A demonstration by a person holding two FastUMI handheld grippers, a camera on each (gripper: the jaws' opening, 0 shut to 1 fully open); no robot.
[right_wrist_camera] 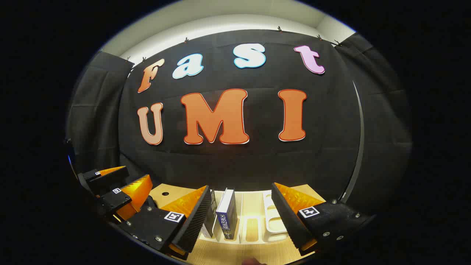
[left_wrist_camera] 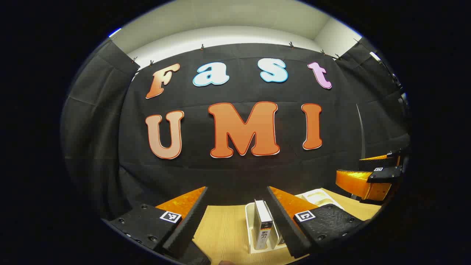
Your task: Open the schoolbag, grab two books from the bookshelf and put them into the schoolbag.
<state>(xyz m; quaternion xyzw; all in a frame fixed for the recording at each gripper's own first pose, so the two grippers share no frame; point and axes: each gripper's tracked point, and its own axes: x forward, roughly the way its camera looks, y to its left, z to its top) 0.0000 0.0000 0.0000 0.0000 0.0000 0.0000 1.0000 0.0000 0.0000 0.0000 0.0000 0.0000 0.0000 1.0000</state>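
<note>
A white bookshelf rack (left_wrist_camera: 250,225) stands on the wooden table (left_wrist_camera: 224,232) against the booth wall. In the left gripper view a book with a pale spine (left_wrist_camera: 263,225) stands upright in it, just inside my right-hand finger. My left gripper (left_wrist_camera: 237,189) is open, above and short of the rack. In the right gripper view a blue book (right_wrist_camera: 226,214) and a dark book (right_wrist_camera: 210,218) stand side by side in the rack (right_wrist_camera: 273,218). They are low between the fingers of my open right gripper (right_wrist_camera: 241,186), which touches neither. The dark book is partly hidden by the left-hand finger.
The right gripper (left_wrist_camera: 353,167) hangs at the right edge of the left gripper view, over the table's far right. In the right gripper view the left gripper (right_wrist_camera: 138,173) is low at the left. Several rack slots (right_wrist_camera: 254,221) right of the blue book hold nothing.
</note>
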